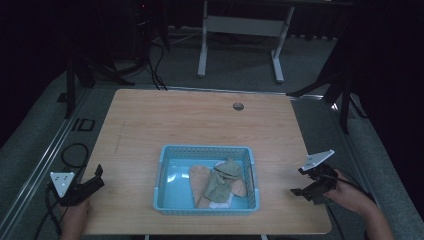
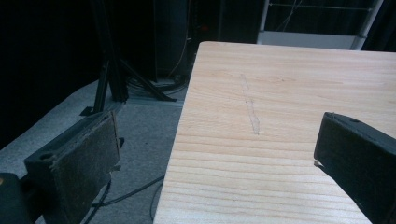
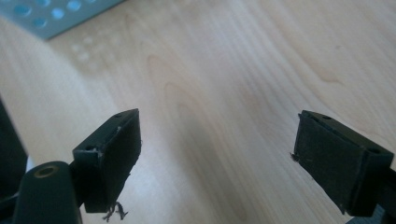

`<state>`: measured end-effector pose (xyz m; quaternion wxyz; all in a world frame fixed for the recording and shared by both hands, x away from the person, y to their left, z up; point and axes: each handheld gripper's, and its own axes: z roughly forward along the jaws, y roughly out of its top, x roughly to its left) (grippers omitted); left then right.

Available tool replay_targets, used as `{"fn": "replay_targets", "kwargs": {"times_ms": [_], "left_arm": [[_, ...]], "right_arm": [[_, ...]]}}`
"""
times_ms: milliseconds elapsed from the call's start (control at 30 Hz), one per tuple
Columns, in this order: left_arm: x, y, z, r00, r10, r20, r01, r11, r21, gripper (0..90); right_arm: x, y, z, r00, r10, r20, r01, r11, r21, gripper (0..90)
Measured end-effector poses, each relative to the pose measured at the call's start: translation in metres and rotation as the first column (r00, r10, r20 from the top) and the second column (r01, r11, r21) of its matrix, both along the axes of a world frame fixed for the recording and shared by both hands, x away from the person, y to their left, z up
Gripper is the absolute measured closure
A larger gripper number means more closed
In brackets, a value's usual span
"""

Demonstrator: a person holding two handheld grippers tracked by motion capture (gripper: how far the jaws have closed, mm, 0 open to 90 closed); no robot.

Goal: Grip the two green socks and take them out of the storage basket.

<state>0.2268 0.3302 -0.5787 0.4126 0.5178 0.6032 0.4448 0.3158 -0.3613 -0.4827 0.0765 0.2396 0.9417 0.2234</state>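
Note:
A light blue perforated basket (image 1: 165, 172) stands on the wooden table (image 1: 175, 120) near its front edge. Inside lie folded cloth pieces, a tan one (image 1: 200, 181) and an olive-green one (image 1: 218, 182) over it. My left gripper (image 1: 96, 179) is held at the table's front left corner, open and empty; in the left gripper view (image 2: 215, 154) its jaws straddle the table's left edge. My right gripper (image 1: 298, 186) hovers at the front right, open with nothing between its jaws (image 3: 217, 140), and the basket's corner (image 3: 51, 14) is at the upper left of its view.
A round cable hole (image 1: 238, 106) sits near the table's far edge. A white desk frame (image 1: 240, 30) and black tripod legs (image 1: 115, 75) stand on the grey carpet beyond. Cables (image 1: 75, 152) trail on the floor at the left.

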Motion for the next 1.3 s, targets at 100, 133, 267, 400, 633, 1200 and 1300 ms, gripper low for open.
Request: {"fn": "replay_targets", "kwargs": {"times_ms": [100,133,267,400,633,1200,1300], "left_arm": [[0.0,0.0,0.0,1.0,-0.001,-0.001,0.001,1.0,0.0,0.4],[0.0,0.0,0.0,1.0,-0.001,-0.001,0.001,1.0,0.0,0.4],[0.0,0.0,0.0,1.0,-0.004,-0.001,0.004,1.0,0.002,0.4],[0.0,0.0,0.0,1.0,-0.005,-0.006,0.005,1.0,0.001,0.4],[0.0,0.0,0.0,1.0,-0.006,-0.006,0.006,1.0,0.002,0.4],[0.0,0.0,0.0,1.0,-0.007,-0.003,0.007,1.0,-0.001,0.4],[0.001,0.0,0.0,0.9999,-0.009,-0.008,0.009,1.0,-0.003,0.4]], "right_arm": [[0.002,0.01,0.001,0.9985,0.028,-0.046,-0.031,0.997,-0.068,14.8],[0.002,0.012,0.001,0.998,0.03,-0.056,-0.035,0.996,-0.086,14.8],[0.005,0.02,-0.002,0.9946,0.026,-0.1,-0.043,0.985,-0.167,14.8],[0.006,0.028,-0.007,0.9897,0.024,-0.141,-0.063,0.958,-0.28,14.7],[0.006,0.033,-0.001,0.9886,0.054,-0.14,-0.085,0.971,-0.225,14.0],[0.006,0.05,0.021,0.9881,0.099,-0.118,-0.12,0.976,-0.182,15.1],[0.008,0.058,0.024,0.9852,0.118,-0.124,-0.139,0.974,-0.177,15.2]]}}
